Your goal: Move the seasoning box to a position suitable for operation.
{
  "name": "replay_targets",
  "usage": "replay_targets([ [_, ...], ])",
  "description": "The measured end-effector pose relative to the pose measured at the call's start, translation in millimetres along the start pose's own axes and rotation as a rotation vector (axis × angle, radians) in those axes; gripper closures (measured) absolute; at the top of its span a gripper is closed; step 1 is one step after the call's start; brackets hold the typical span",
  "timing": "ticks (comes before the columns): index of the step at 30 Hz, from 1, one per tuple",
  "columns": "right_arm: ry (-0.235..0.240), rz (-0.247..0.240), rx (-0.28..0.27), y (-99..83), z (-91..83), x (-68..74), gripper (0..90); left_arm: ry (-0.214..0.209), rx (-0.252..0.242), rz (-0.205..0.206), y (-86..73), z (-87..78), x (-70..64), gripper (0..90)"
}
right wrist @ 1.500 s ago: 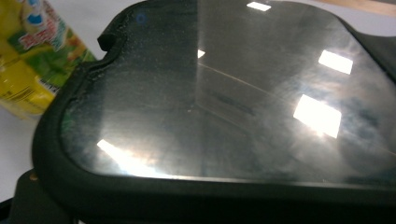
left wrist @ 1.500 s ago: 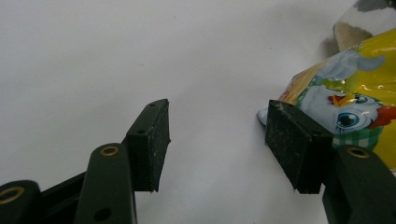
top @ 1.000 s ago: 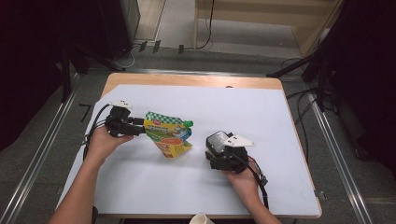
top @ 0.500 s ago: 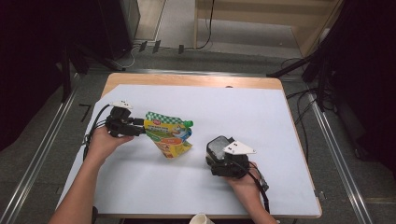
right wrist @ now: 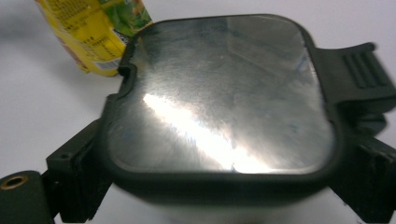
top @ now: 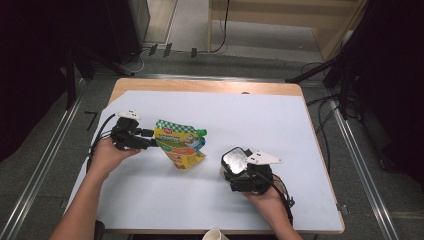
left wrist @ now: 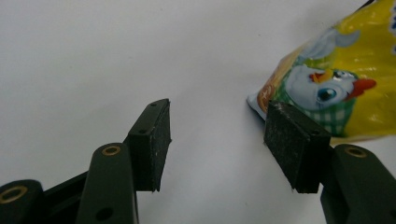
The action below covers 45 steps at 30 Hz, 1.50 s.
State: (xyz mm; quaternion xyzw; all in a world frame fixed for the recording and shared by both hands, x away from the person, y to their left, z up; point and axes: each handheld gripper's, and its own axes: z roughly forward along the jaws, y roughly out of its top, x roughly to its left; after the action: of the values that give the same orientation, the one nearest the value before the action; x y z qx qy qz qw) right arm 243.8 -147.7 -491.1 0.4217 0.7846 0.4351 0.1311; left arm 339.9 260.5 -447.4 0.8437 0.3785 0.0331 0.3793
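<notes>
On the white-covered table (top: 310,150) a yellow-and-green spouted snack pouch (top: 179,145) lies left of centre, its green cap (top: 202,132) pointing toward the right side and its checked top edge toward the far side. The left gripper (top: 150,140) sits just beside the pouch's left edge, held low over the table by the person's left hand (top: 107,155). In the left gripper view its jaws stand spread with bare white surface between them — the pouch (left wrist: 336,88), printed with a cartoon duck, lies just past the right-hand pad (left wrist: 292,140), near or perhaps touching it; the angle does not settle which. The right gripper (top: 235,165) is nearer the person, right of the pouch and clear of it, gripped from below by the right hand (top: 267,200). Its jaws are clenched on a black-rimmed rectangular lid with a shiny metal face (right wrist: 219,93) — the right gripper view shows that face tilted up toward the camera, a black latch tab (right wrist: 359,77) sticking out on one side and a corner of the pouch (right wrist: 93,32) beyond it. In the high view the lid (top: 235,160) catches the light.
</notes>
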Motion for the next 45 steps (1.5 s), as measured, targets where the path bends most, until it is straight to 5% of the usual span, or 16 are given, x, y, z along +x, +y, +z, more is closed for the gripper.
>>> replay_targets([
  [8,0.058,0.009,-0.006,1.5,-35.0,-9.6,10.2,-0.032,-0.015,0.022,-12.3,-22.1,-18.4,45.2],
  [12,0.062,0.006,-0.050,5.5,-48.4,-16.9,14.9,-0.056,-0.017,0.071,-18.4,-31.4,-31.8,45.0],
  [22,0.032,-0.025,-0.086,16.7,-58.3,-27.4,48.2,-0.136,-0.025,0.162,-14.2,-41.3,-76.0,70.7],
  [29,0.016,-0.004,-0.082,20.9,-62.0,-38.5,75.2,-0.169,-0.014,0.204,-0.1,-20.2,-108.0,87.8],
  [34,0.021,0.016,-0.040,18.2,-58.9,-44.2,88.4,-0.182,0.011,0.223,8.4,1.3,-121.9,90.0],
  [42,0.026,0.088,-0.023,20.9,-46.9,-62.1,90.0,-0.166,0.024,0.237,20.5,29.0,-143.9,90.0],
  [45,0.019,0.072,-0.022,23.0,-39.1,-66.4,90.0,-0.171,0.017,0.254,24.4,37.4,-152.1,90.0],
])
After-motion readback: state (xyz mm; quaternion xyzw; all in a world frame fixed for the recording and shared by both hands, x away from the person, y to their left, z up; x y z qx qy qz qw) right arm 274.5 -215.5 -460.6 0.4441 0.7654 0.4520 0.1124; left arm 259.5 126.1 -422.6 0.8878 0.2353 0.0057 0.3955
